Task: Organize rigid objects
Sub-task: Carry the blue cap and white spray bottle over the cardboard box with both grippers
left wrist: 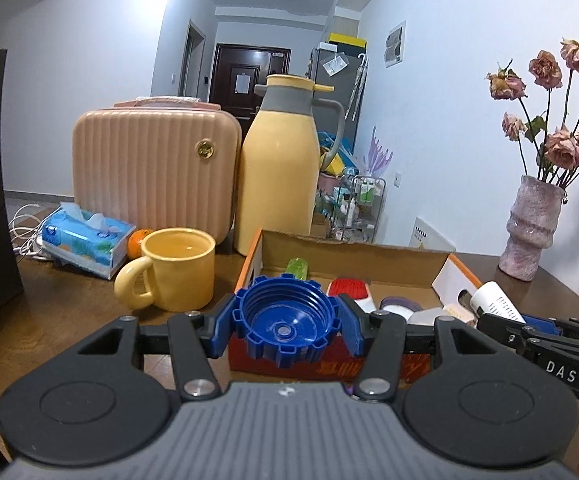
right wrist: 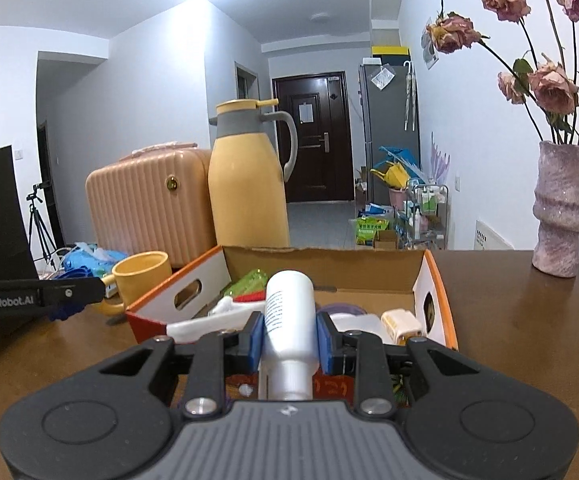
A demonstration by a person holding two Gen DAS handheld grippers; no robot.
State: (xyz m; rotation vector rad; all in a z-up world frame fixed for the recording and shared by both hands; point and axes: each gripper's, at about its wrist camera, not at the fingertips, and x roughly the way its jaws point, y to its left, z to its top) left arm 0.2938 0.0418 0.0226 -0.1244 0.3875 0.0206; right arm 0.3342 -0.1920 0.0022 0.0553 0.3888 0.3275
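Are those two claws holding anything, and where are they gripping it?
The left gripper clamps a blue cap by its ridged sides. The right gripper squeezes a white bottle across its body, near the neck.

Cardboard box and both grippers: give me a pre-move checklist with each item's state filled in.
1. Left gripper clamped on the blue cap: ok.
2. Right gripper clamped on the white bottle: ok.
3. Bottle sits square between the pads: ok, pointing forward along the fingers.
4. Cardboard box open on top: ok.
5. Free room inside the box: cannot tell, several items already lie there.
6. Yellow mug clear of the left gripper: ok, it stands apart, left of the box.
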